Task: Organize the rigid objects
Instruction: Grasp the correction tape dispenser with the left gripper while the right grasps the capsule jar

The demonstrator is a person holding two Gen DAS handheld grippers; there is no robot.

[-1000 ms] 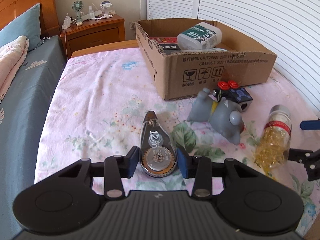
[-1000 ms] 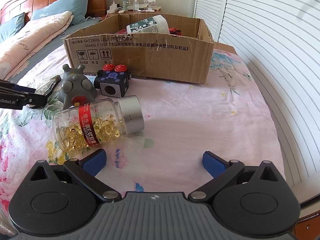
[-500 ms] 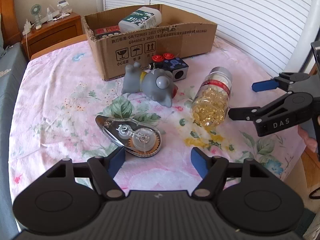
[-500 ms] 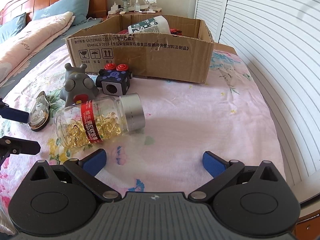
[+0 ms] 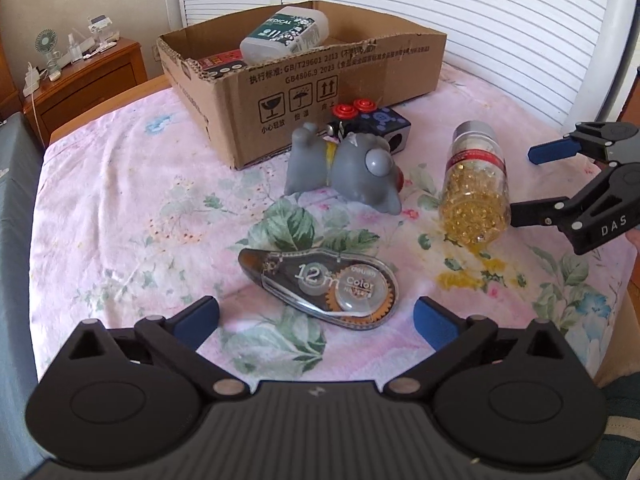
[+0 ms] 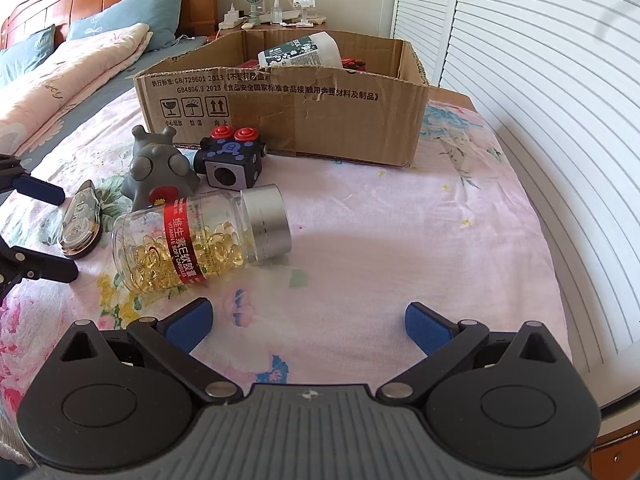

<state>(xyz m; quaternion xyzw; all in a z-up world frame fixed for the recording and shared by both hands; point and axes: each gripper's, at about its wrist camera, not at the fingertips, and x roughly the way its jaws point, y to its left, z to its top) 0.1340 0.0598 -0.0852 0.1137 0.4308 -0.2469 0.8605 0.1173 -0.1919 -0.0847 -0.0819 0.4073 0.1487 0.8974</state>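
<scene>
While loose items wait outside the brown cardboard box (image 5: 280,92), both grippers stand spread and empty.
Left gripper (image 5: 316,316), jaws just opened, frames the clear teardrop correction-tape dispenser (image 5: 320,286) lying free; right gripper (image 6: 308,320) hovers near the capsule bottle (image 6: 192,240).

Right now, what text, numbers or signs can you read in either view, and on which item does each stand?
"12m", "Color": correction tape dispenser.
"VITAMIN E SOFT CAPSULES", "维生素E软胶囊": capsule bottle.
"GB/T29601 2013", "GB4806.9 2023", plus fragile, umbrella and this-way-up signs: cardboard box.
"MEDICAL": white bottle in the box.
"DAS": right gripper.
Small print on the dispenser's wheel and the red packs in the box: too small to read.
</scene>
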